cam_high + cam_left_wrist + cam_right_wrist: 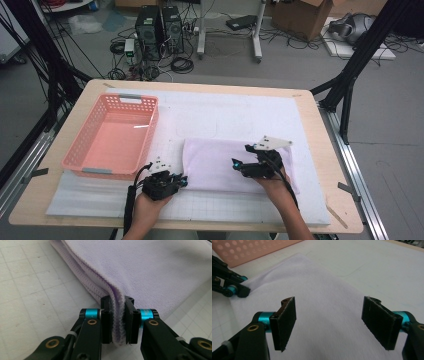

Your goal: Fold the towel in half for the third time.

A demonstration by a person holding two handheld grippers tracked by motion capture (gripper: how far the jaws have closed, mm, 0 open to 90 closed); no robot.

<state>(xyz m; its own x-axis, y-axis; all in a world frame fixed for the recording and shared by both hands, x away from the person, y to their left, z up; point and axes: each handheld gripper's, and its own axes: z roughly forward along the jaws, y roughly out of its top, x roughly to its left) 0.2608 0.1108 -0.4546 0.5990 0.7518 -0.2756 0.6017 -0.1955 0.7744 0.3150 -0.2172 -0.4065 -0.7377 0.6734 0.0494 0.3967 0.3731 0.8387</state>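
Between left tool (pixel 117 322) pads: soft folded towel (pixel 155 272)

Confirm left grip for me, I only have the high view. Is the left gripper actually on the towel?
Observer: Yes. In the left gripper view the left gripper is shut on the folded edge of the lavender towel.
Operator: One layer or more?
Observer: More than one; several stitched hems sit stacked between the pads.
Operator: Right side gripping too?
Observer: No. The right gripper is open over the towel's top, pads apart.
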